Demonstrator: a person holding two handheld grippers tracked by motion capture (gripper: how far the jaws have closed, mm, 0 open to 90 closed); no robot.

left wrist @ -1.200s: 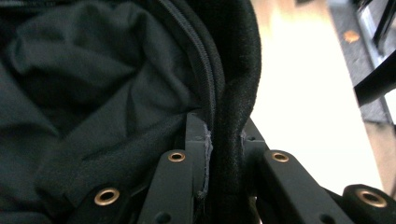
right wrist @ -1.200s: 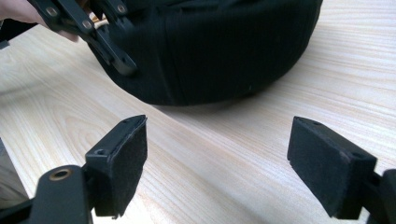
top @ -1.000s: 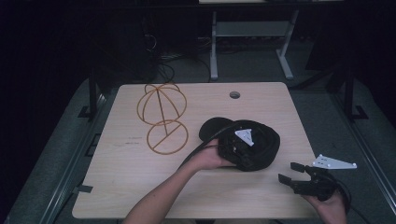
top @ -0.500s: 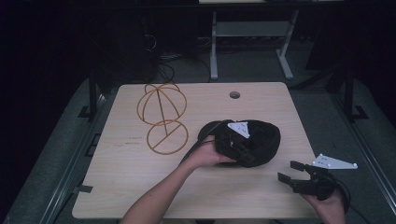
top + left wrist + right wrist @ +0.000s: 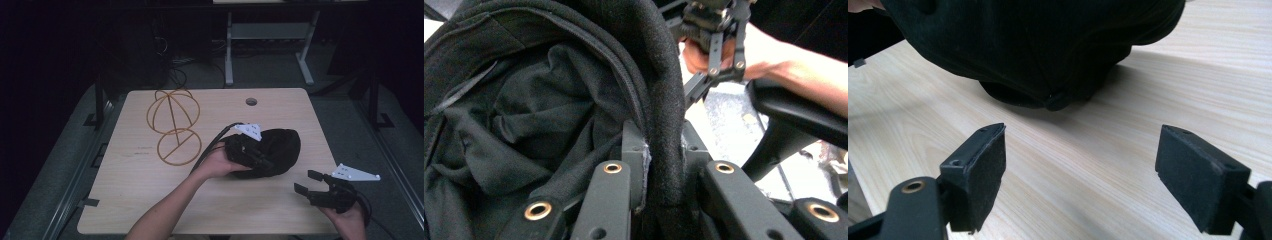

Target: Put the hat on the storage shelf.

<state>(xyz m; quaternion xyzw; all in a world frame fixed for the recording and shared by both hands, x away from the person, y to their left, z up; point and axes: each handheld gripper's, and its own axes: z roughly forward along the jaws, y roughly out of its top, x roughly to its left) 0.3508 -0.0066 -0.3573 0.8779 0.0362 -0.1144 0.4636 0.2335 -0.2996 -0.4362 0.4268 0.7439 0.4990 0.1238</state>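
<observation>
A black cap [image 5: 277,150] is held just above the wooden table [image 5: 150,200], right of centre. My left gripper [image 5: 250,152] is shut on the cap's rim, which shows pinched between the two pads in the left gripper view [image 5: 664,165], with the dark lining [image 5: 524,125] to the left. My right gripper [image 5: 309,182] rests near the table's front right corner, open with nothing between its pads [image 5: 978,170]. The right gripper view has the cap [image 5: 1048,50] hanging ahead, its crown close over the wood.
A gold wire hat stand [image 5: 172,125] with a round base stands on the table's left half. A cable hole [image 5: 251,101] sits near the far edge. A desk frame [image 5: 265,45] stands on the floor beyond the table.
The left gripper has lifted the cap and tilted it, moving it slightly toward the far left. The right gripper has stayed where it was.
</observation>
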